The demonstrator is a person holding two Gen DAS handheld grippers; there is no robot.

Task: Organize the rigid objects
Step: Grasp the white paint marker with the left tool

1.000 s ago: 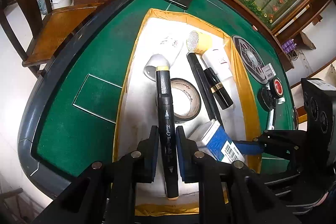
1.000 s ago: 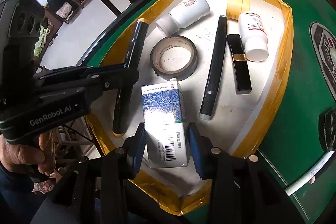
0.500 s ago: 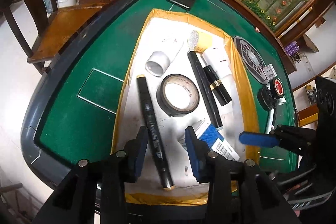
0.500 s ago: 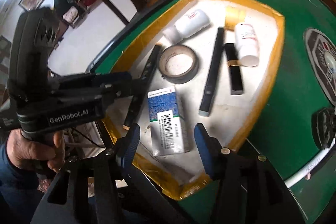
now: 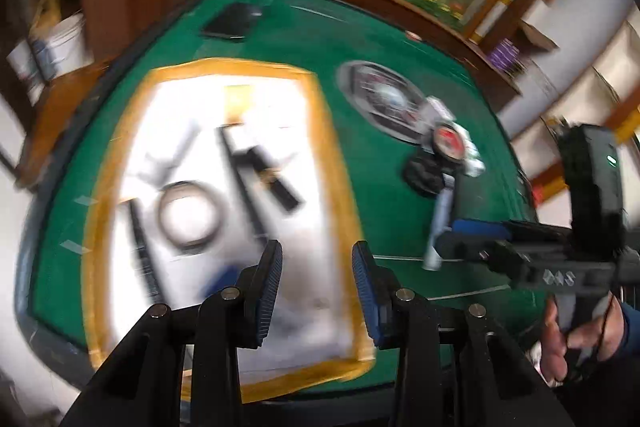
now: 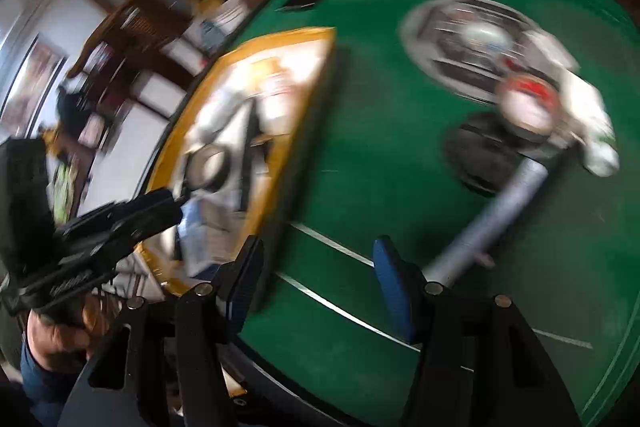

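Observation:
Both views are blurred by motion. The white tray with a yellow rim (image 5: 324,163) holds a tape roll (image 5: 188,217), a black marker (image 5: 140,247), a long black pen (image 5: 244,187), a lipstick (image 5: 272,179) and a blue-and-white box (image 5: 220,279). My left gripper (image 5: 318,283) stands open and empty above the tray's near right part. Beyond the tray rim (image 6: 280,155), over the green felt, my right gripper (image 6: 320,283) has its jaws opening with nothing between them. A grey tube (image 6: 500,215) lies just ahead of it.
Right of the tray a black round object (image 5: 424,175), a red-and-white roll (image 5: 448,141) and a round disc (image 5: 384,103) sit on the felt. A dark phone (image 5: 232,21) lies at the far side. A hand (image 5: 560,339) holds the right gripper (image 5: 460,237).
The left gripper let go of the black marker and the right let go of the blue-and-white box; both lie on the tray. Both grippers swung right, the right one off the tray.

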